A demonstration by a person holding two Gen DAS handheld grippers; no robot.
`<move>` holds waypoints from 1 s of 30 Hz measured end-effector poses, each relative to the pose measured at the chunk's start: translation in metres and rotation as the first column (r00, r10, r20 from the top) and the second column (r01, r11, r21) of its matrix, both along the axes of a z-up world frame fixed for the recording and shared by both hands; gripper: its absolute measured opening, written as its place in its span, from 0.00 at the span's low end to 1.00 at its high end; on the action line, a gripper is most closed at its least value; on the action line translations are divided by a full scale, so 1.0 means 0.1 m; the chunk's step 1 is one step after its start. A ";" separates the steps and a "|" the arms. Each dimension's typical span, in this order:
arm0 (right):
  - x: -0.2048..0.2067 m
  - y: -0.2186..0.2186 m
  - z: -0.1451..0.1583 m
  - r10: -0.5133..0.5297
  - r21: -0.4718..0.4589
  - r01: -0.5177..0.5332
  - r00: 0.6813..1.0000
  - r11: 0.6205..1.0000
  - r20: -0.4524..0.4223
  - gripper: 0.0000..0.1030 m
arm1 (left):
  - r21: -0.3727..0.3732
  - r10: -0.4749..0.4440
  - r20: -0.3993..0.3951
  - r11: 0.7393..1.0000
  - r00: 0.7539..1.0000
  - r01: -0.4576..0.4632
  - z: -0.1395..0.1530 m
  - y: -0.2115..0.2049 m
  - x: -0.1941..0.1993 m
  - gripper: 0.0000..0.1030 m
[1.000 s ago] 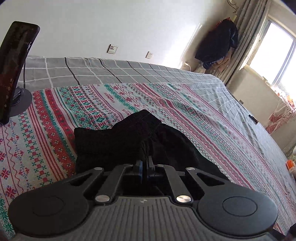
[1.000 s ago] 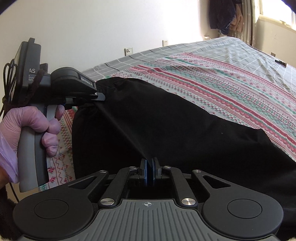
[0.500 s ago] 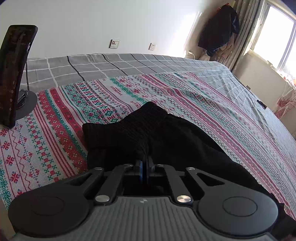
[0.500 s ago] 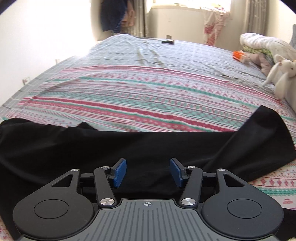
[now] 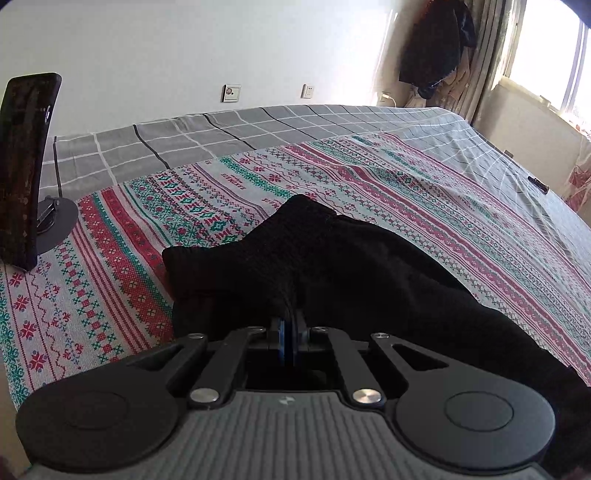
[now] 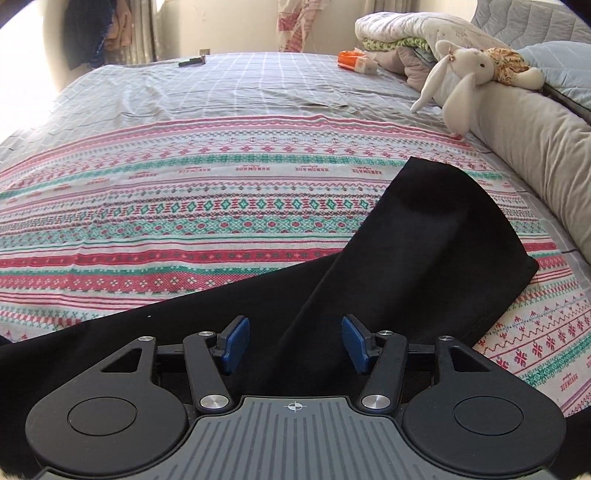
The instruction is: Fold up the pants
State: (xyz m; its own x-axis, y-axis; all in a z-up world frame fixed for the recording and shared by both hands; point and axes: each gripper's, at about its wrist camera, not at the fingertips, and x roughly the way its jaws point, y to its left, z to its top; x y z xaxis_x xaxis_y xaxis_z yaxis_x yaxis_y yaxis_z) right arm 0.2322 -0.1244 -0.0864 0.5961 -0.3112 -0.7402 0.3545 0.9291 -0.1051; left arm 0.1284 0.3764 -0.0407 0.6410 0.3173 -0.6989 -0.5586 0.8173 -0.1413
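Black pants (image 5: 332,266) lie on a patterned blanket (image 5: 129,258) on the bed. My left gripper (image 5: 290,332) is shut on the waistband end of the pants, which bunches up in front of it. In the right wrist view the pants (image 6: 424,240) stretch across the blanket, with the leg ends reaching toward the pillows at right. My right gripper (image 6: 293,345) is open and empty, its blue pads (image 6: 236,339) spread just above the leg fabric.
A phone on a round stand (image 5: 26,173) stands at the bed's left edge. A stuffed rabbit (image 6: 465,74), folded bedding (image 6: 399,33), an orange box (image 6: 354,61) and a long pillow (image 6: 535,140) sit at the right. A small dark remote (image 6: 192,61) lies far back.
My right gripper let go of the pants, opened, and swung right toward the leg ends. My left gripper stayed shut on the waistband and the fabric settled lower.
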 end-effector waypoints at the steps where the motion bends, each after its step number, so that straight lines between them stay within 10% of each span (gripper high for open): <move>1: 0.02 -0.01 -0.03 -0.020 -0.016 0.020 1.000 1.000 -0.007 0.54 | 0.004 0.000 -0.002 1.000 1.000 0.000 0.00 -0.01 0.00 0.20; 7: 0.03 -0.16 -0.11 -0.142 -0.050 0.142 0.990 0.989 0.007 0.46 | 0.012 -0.002 -0.008 1.000 1.000 0.002 0.00 -0.02 0.02 0.20; 11: 0.02 -0.22 -0.09 -0.168 -0.090 0.167 0.986 0.982 -0.004 0.01 | 0.001 0.000 -0.006 1.000 1.000 0.000 0.02 0.00 0.02 0.20; 23: -1.14 -0.17 0.83 -0.127 -0.067 0.146 0.965 0.987 0.230 0.00 | -0.117 -0.123 0.055 0.985 0.991 0.129 0.28 0.38 -0.06 0.20; 30: -2.02 0.04 0.75 -0.096 -0.038 0.108 0.966 0.993 0.240 0.00 | -0.153 -0.189 0.038 0.969 0.981 0.193 0.18 0.63 -0.22 0.20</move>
